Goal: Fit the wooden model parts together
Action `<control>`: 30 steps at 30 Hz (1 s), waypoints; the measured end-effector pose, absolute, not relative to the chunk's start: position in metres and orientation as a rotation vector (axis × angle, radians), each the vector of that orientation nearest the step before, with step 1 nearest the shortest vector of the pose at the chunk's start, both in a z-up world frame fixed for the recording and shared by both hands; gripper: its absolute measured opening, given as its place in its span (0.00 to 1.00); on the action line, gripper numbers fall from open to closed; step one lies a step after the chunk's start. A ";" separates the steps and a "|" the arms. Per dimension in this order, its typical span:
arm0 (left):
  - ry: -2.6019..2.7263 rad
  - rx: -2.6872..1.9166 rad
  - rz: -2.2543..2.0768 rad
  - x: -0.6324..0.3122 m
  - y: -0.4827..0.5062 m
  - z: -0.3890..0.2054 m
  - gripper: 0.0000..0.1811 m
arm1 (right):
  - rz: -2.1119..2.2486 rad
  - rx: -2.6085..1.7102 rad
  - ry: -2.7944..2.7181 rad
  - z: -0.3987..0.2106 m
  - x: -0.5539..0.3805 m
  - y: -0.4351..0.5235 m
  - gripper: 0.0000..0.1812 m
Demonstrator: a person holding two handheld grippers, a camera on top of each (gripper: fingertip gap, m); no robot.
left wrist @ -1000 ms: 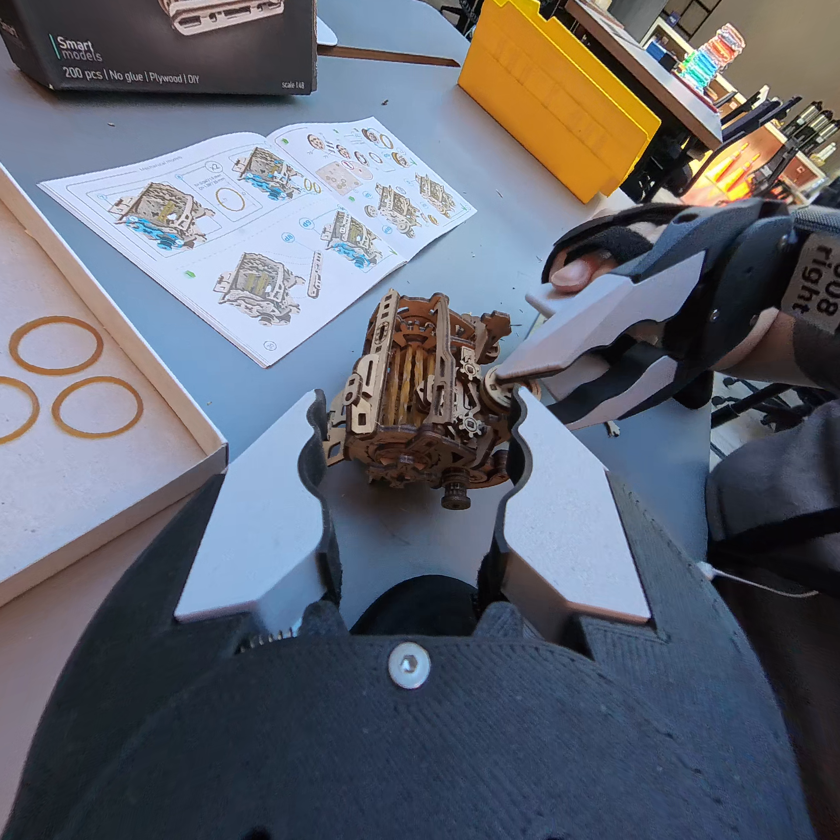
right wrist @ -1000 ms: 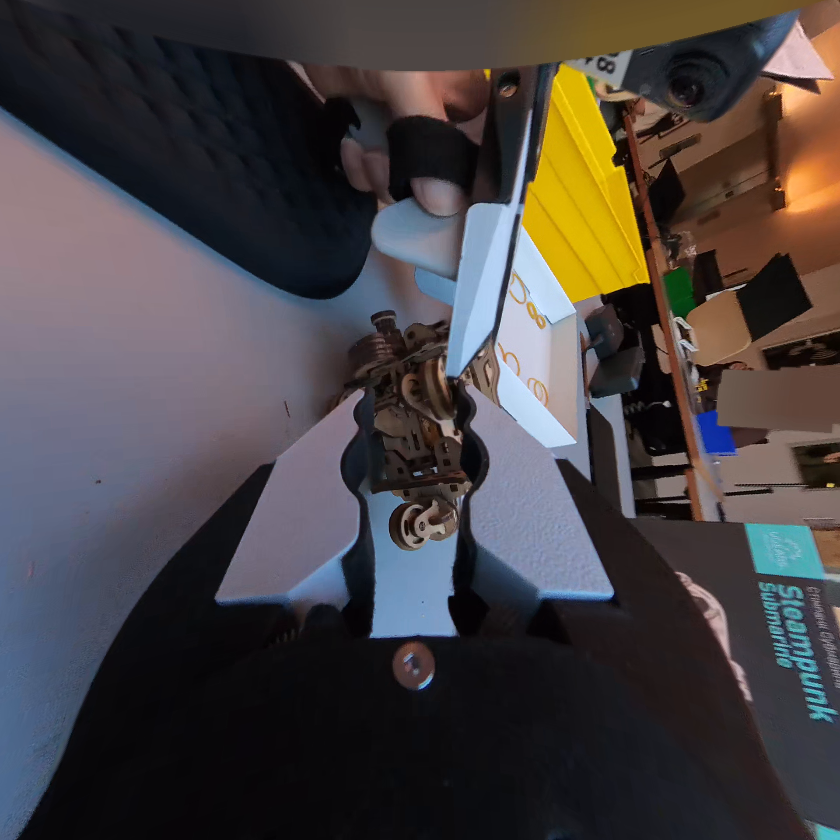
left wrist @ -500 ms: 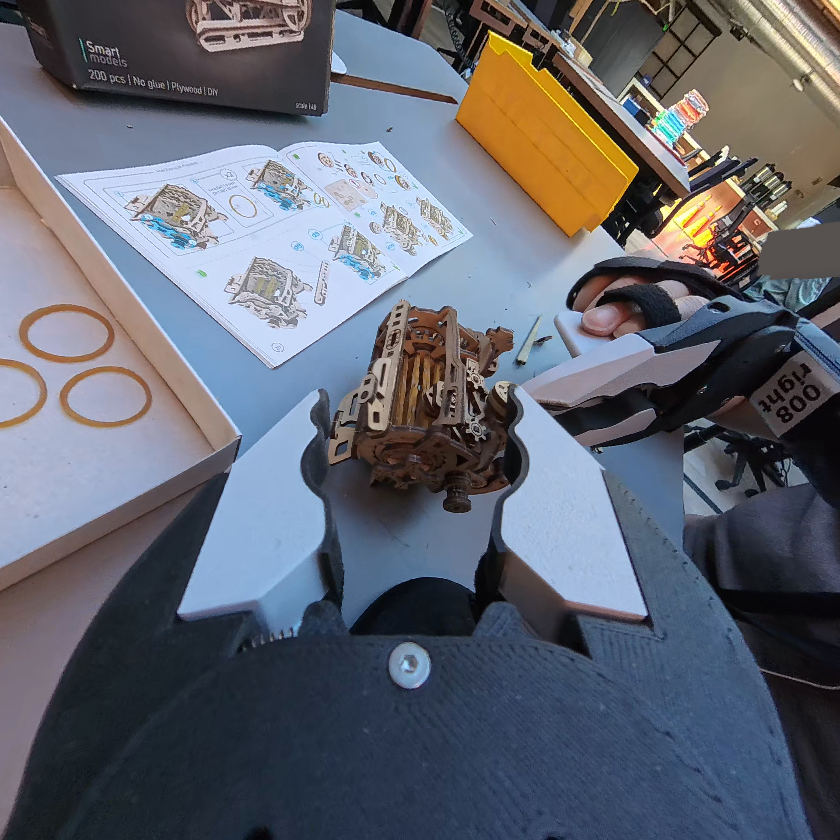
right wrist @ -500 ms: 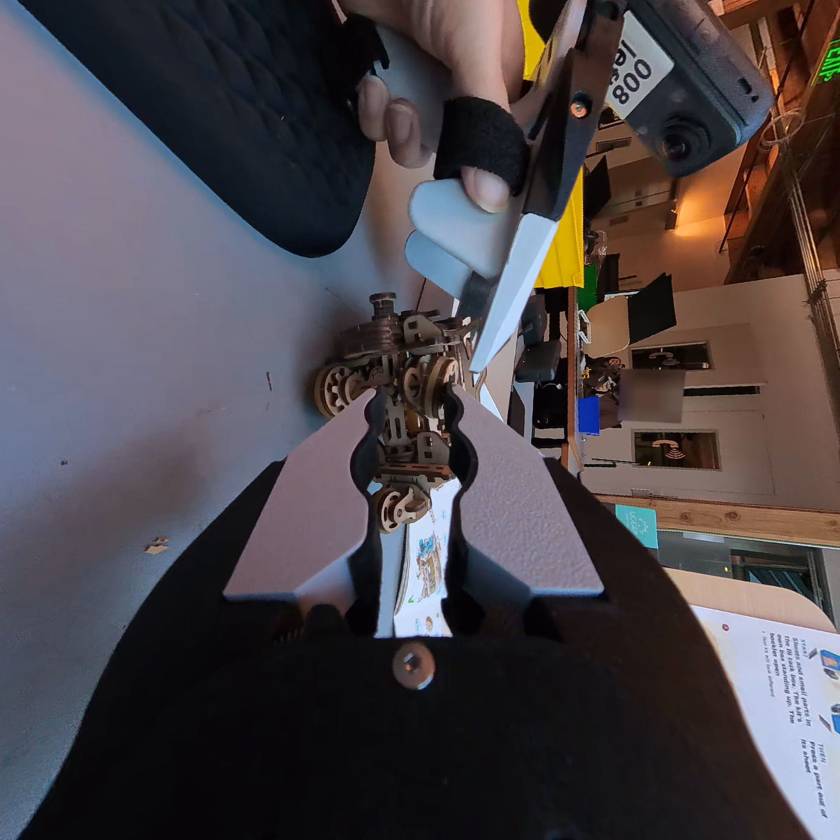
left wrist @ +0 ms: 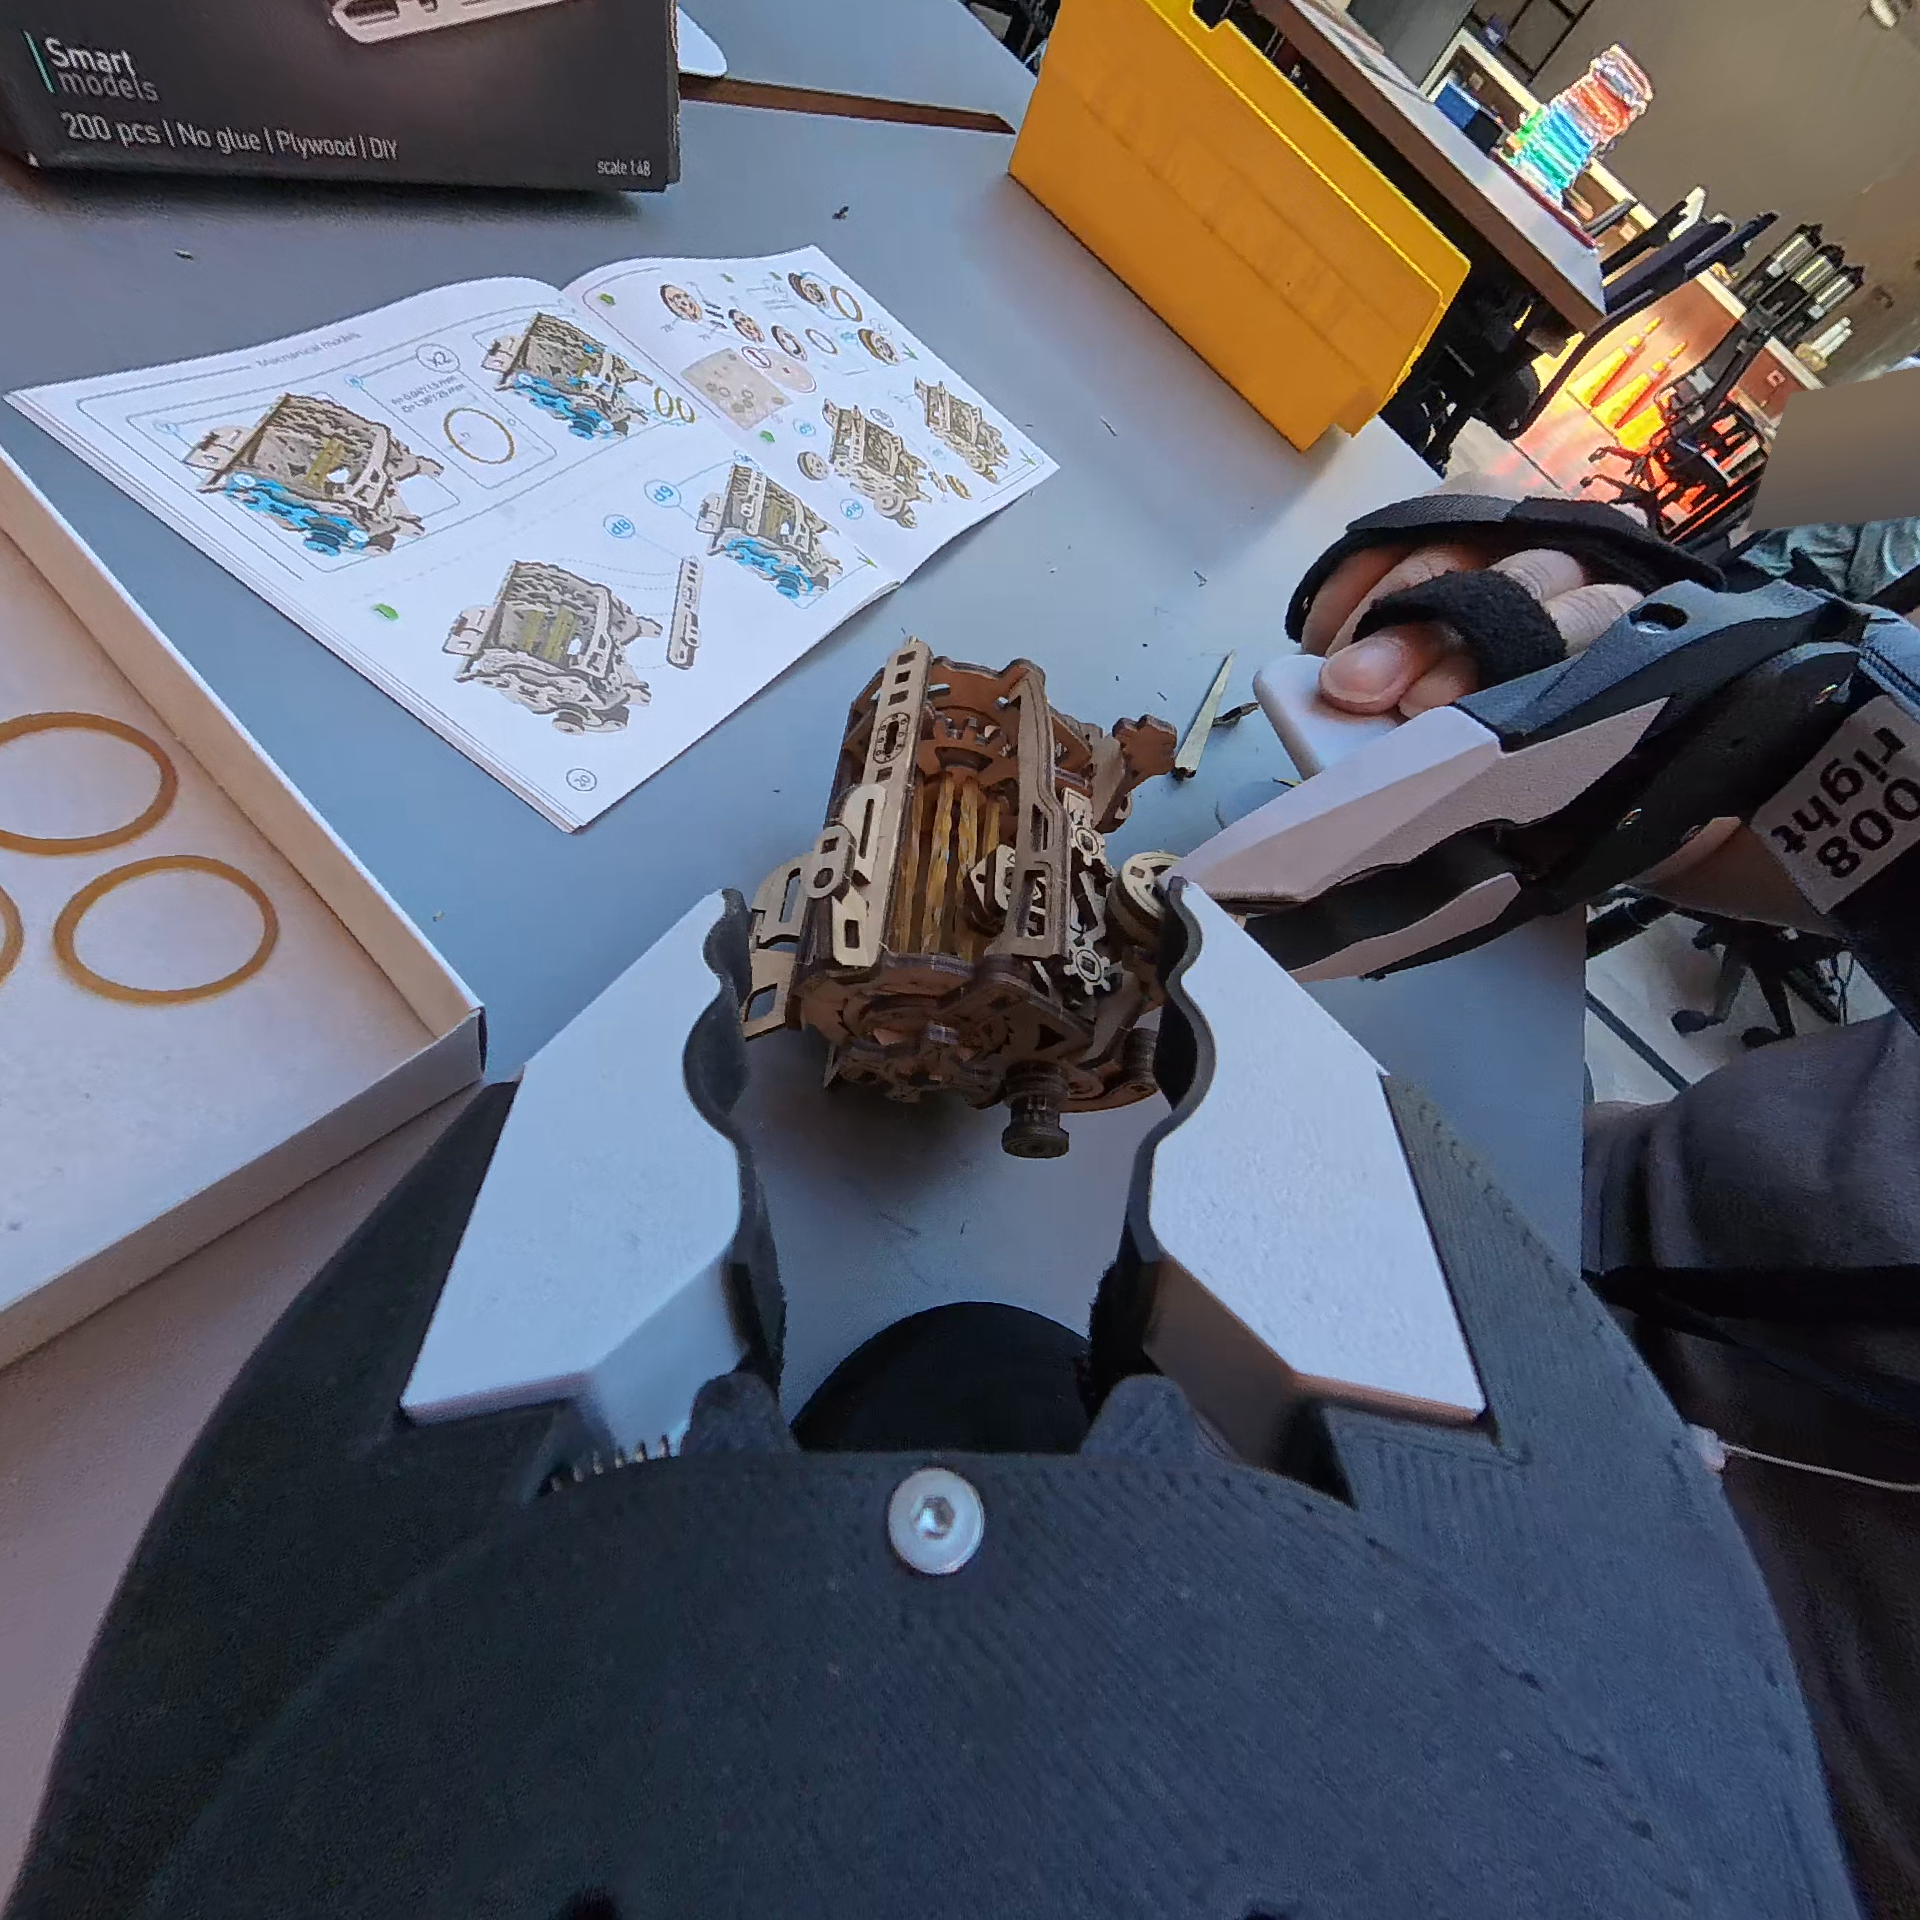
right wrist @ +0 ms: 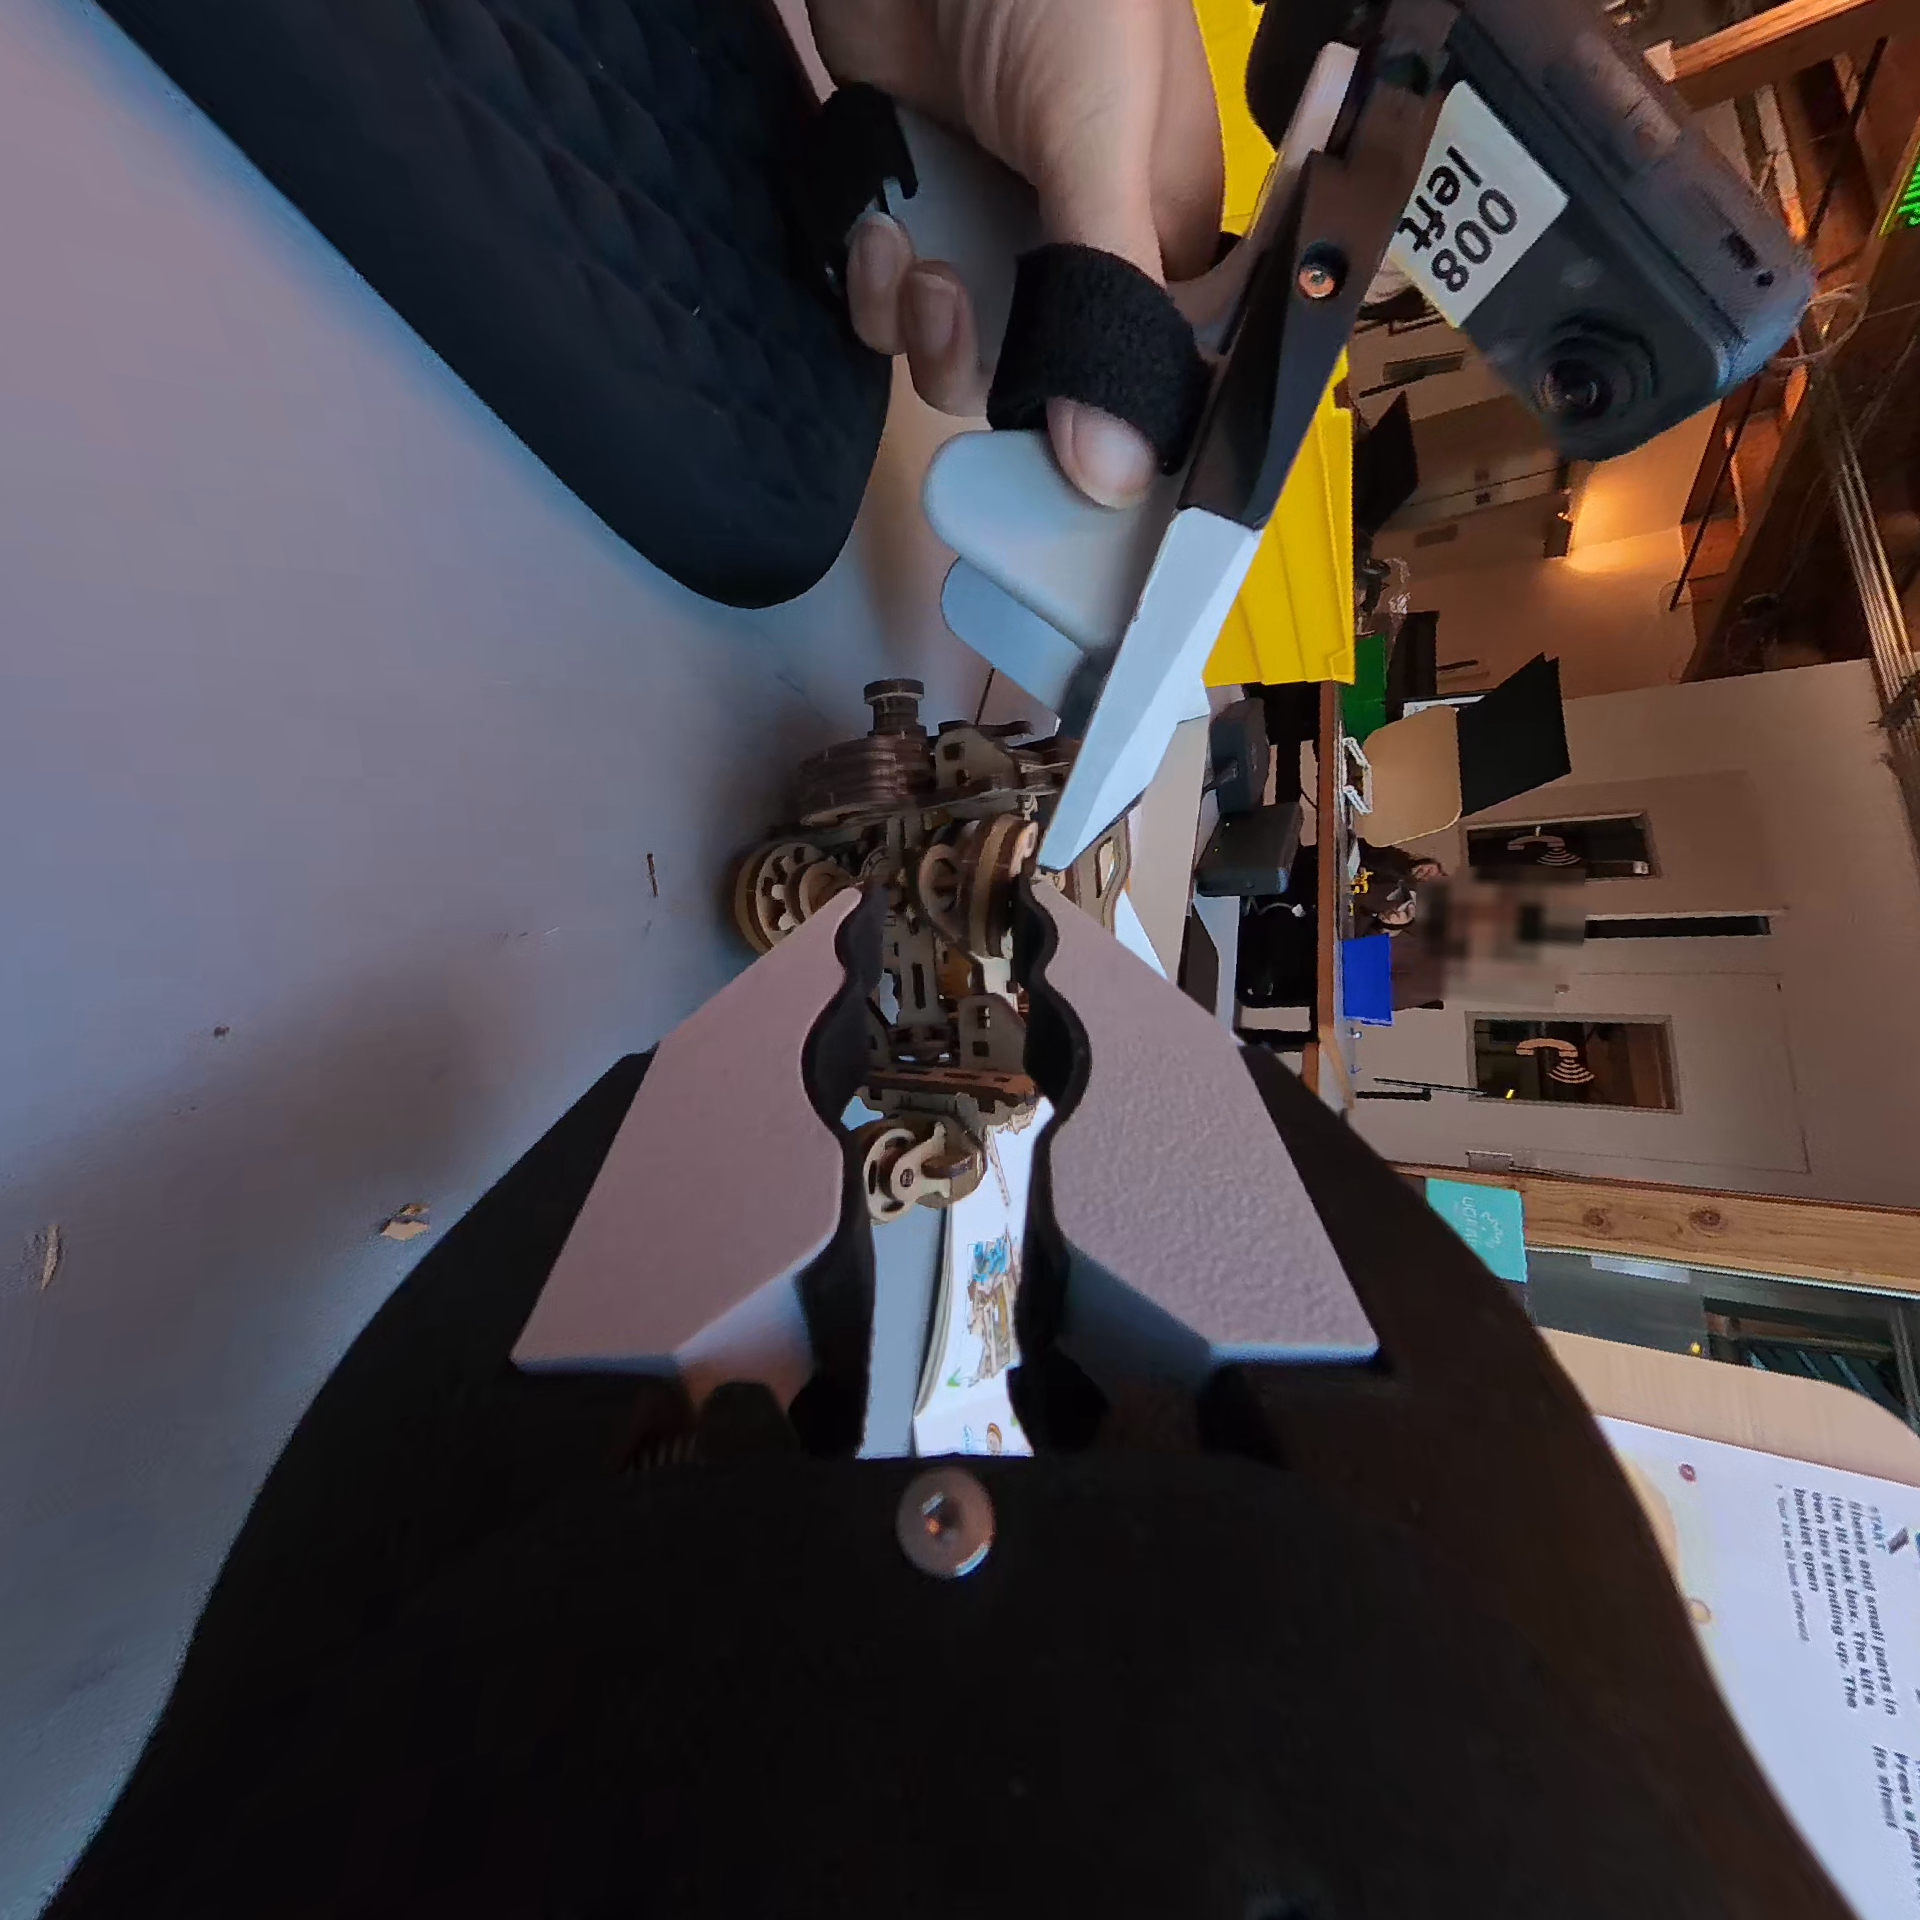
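On the bench [left wrist: 1039,1226] my left hand-held gripper [left wrist: 951,966] brackets the model [left wrist: 956,904], spread, steadying it; the right hand-held gripper [right wrist: 945,935], nearly closed, seemingly pinches a wheel [right wrist: 971,878].

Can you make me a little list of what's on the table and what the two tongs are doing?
Toy: a brown wooden model with gears, sitting on the grey table
Left tongs: open, one finger on each side of the model
Right tongs: closed on a small round part at the model's side
Paper: open instruction booklet behind the model
Tray: white tray holding rubber bands
Boxes: dark kit box and yellow bin farther back
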State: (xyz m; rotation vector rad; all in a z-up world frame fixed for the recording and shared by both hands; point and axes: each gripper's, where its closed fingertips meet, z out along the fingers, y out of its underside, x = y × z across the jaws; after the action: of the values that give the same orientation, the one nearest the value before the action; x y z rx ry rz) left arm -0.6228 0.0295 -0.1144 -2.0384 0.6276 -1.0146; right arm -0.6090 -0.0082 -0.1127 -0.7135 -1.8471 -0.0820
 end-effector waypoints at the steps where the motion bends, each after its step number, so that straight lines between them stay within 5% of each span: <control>1: 0.627 -2.039 -1.015 -0.623 0.029 -0.114 0.43 | -0.093 -0.695 -1.846 -0.113 -0.608 -0.009 0.12; 30: 0.306 -2.018 -1.256 -0.642 0.045 -0.105 0.38 | -0.252 -0.646 -1.898 -0.111 -0.627 0.005 0.12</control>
State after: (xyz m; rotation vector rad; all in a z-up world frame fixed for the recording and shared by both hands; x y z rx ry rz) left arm -0.6423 0.0450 -0.1046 -2.0178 0.3061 -1.2561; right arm -0.6272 0.0054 -0.1108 -0.6462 -1.8976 -0.2524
